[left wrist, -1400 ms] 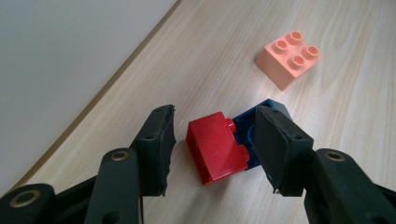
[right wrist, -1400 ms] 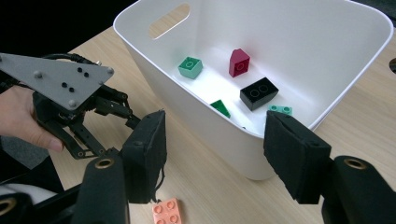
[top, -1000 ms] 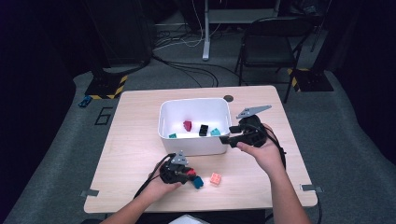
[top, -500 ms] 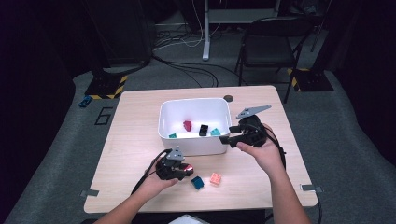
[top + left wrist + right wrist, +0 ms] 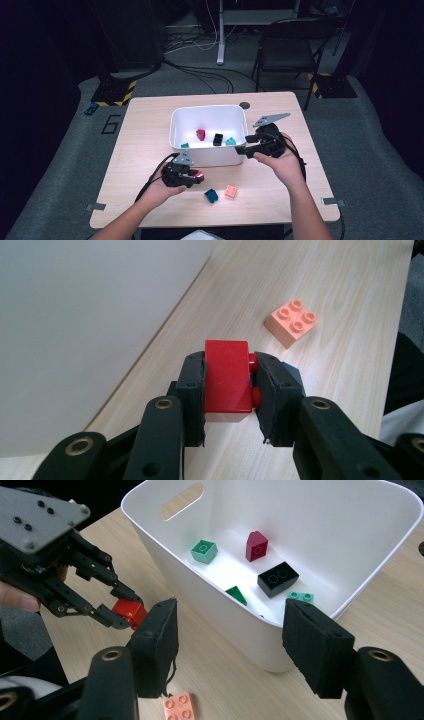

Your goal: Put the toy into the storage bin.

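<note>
Beside the white bin (image 5: 209, 156) we hold the red brick (image 5: 227, 382) clamped in our left gripper (image 5: 192, 176), right gripper (image 5: 227, 650) gaping empty; its studded side could slip from the pads before clearing the rim

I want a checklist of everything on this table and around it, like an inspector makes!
Surface: wooden table, bare apart from the listed things.
Job's things: red block clamped in the left gripper; white bin holding a dark red, a black and some green blocks; blue block and peach block loose on the table.
Clutter: nothing seen.
Grippers: left shut on the red block, lifted near the bin's front wall; right gripper open, nothing between its fingers, by the bin's right side.
Cables: one trails from each gripper; more on the floor.
Surroundings: dark room, folding chair, grey floor.
</note>
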### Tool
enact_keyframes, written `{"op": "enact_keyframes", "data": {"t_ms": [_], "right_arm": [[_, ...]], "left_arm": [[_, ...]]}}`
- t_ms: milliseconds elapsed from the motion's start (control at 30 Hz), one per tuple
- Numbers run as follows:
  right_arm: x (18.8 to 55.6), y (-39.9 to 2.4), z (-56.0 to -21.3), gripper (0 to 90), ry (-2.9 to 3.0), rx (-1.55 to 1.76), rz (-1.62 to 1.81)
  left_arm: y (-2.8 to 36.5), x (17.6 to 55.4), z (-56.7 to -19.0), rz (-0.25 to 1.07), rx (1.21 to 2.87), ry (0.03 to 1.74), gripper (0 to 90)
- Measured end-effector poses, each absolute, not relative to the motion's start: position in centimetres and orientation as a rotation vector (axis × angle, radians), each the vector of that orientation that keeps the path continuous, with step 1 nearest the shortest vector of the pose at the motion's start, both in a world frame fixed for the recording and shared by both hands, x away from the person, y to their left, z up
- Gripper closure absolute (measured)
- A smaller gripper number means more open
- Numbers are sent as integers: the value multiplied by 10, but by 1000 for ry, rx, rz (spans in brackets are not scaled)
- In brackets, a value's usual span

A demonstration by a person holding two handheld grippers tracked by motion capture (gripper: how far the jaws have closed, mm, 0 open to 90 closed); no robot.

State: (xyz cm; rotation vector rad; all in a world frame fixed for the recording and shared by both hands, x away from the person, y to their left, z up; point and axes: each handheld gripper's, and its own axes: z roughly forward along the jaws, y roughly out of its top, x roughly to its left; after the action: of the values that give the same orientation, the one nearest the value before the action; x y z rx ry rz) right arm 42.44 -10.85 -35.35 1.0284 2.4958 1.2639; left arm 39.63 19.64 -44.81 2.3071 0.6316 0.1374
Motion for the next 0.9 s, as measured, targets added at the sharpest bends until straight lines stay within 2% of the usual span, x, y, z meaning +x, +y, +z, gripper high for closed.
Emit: {"op": "enact_keyframes", "data": {"t_ms": [900], "right_arm": [[424, -109, -353, 386, 2494, 1036, 1262]], "left_arm": [[203, 408, -386, 149, 2283, 605, 670]]}}
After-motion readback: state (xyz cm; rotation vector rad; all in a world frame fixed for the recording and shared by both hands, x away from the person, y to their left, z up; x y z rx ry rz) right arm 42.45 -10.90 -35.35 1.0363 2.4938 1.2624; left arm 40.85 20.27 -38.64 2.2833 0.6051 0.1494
